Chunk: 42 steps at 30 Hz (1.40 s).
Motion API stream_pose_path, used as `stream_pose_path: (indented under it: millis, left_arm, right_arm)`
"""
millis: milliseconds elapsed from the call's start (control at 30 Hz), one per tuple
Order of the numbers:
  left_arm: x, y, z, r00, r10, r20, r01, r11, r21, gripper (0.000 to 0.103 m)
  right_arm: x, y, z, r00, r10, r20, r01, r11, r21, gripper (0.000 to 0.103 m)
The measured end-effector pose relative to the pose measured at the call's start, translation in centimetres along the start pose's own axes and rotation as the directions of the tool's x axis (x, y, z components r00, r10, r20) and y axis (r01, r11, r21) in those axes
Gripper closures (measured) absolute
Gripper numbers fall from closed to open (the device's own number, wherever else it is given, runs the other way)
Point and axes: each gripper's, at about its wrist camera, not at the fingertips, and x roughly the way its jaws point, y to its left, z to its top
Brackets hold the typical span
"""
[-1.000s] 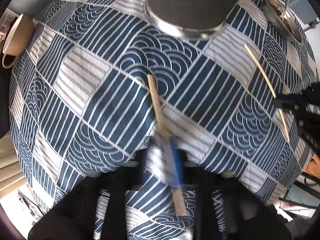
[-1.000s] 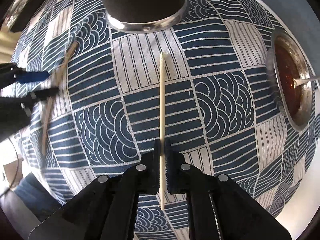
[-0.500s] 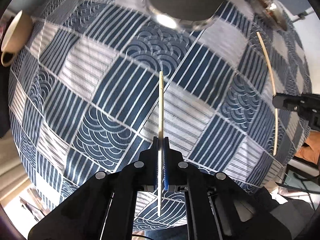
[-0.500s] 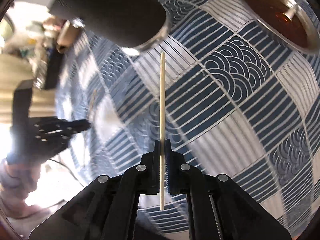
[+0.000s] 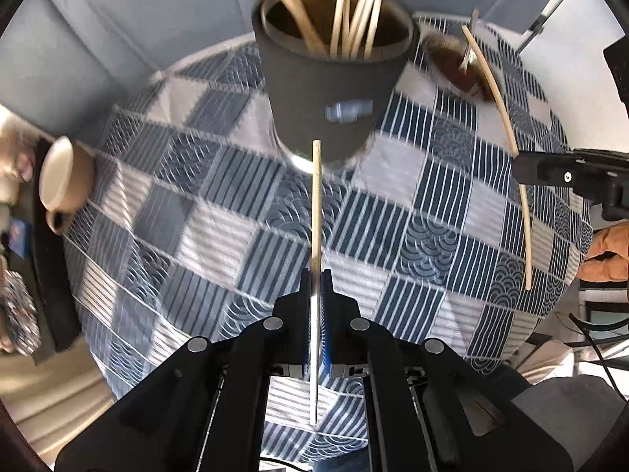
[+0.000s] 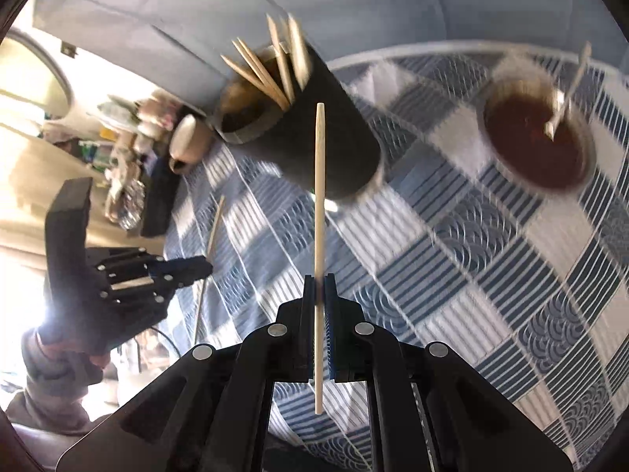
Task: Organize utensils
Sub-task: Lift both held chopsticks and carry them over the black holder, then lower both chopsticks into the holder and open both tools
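Now both chopsticks lifted, left chopstick (image 5: 315, 212), right chopstick (image 6: 319, 204), holder (image 5: 330, 90) nearer.

A round table under a blue-and-white patchwork cloth of stripes and wave arcs (image 5: 220, 232) fills the room's middle, its far edge close to a plain pale blue-grey wall (image 5: 129, 27). Strong daylight floods in past the table's left edge in the right wrist view, bleaching a cluttered pale countertop (image 6: 118, 126). Beyond the right edge, black cables (image 5: 589, 326) trail over pale furniture.
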Motion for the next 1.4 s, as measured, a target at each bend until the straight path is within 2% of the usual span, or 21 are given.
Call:
stream_pose_path:
  millis: [167, 267, 467, 533, 633, 767, 900, 967, 1067, 1200, 1333, 1400]
  left_arm:
    - [-3.5, 0.3, 2.1, 0.995, 0.013, 0.098, -0.016, 1.000, 0.027, 0.098]
    - [-5.6, 0.8, 3.7, 0.988, 0.047, 0.147, -0.055, 0.997, 0.050, 0.098]
    - [-9.8, 2.2, 7.1, 0.961, 0.079, 0.266, -0.085, 0.996, 0.012, 0.098]
    - [-10.9, 2.5, 8.3, 0.944, 0.097, 0.315, -0.095, 0.995, -0.022, 0.098]
    - [-12.0, 2.7, 9.7, 0.930, 0.064, 0.363, -0.053, 0.998, -0.041, 0.098]
    - [-12.1, 2.5, 11.3, 0.916, 0.028, 0.401, -0.016, 0.999, -0.034, 0.098]
    - [-11.2, 2.0, 12.6, 0.906, -0.054, 0.419, 0.063, 0.998, -0.007, 0.098]
    - [-10.7, 1.9, 13.2, 0.901, -0.081, 0.427, 0.084, 0.996, 0.012, 0.098]
    - [-9.2, 2.0, 14.4, 0.908, -0.118, 0.402, 0.115, 0.993, 0.031, 0.098]
    - [-7.8, 2.3, 15.7, 0.906, -0.151, 0.396, 0.148, 0.988, 0.038, 0.098]
    - [-6.8, 2.7, 16.9, 0.891, -0.172, 0.419, 0.177, 0.984, 0.027, 0.098]
    - [-6.5, 3.0, 17.1, 0.877, -0.192, 0.441, 0.204, 0.979, 0.022, 0.098]
  right_arm:
    - [-2.5, 1.9, 2.3, 0.997, -0.004, 0.076, 0.007, 0.999, -0.044, 0.098]
    - [-3.4, 3.2, 3.3, 0.992, -0.002, 0.128, 0.012, 0.997, -0.077, 0.098]
    - [-4.3, 5.2, 5.3, 0.976, 0.027, 0.218, -0.002, 0.994, -0.114, 0.098]
    - [-4.7, 5.8, 6.0, 0.968, 0.041, 0.246, -0.010, 0.992, -0.126, 0.098]
    - [-5.5, 6.5, 7.1, 0.953, 0.048, 0.299, -0.008, 0.991, -0.132, 0.098]
    - [-6.2, 7.1, 8.8, 0.932, 0.027, 0.361, 0.035, 0.986, -0.164, 0.098]
    - [-6.1, 7.5, 10.1, 0.916, 0.017, 0.401, 0.076, 0.973, -0.216, 0.098]
    - [-5.8, 7.3, 11.0, 0.908, 0.035, 0.417, 0.070, 0.970, -0.232, 0.098]
    - [-5.0, 7.0, 12.3, 0.905, 0.066, 0.419, 0.042, 0.969, -0.245, 0.098]
    - [-3.5, 6.4, 13.8, 0.908, 0.095, 0.409, 0.020, 0.963, -0.269, 0.098]
    - [-2.5, 5.5, 15.0, 0.899, 0.109, 0.424, 0.016, 0.960, -0.280, 0.098]
    - [-2.0, 4.9, 15.0, 0.893, 0.124, 0.432, 0.002, 0.960, -0.279, 0.098]
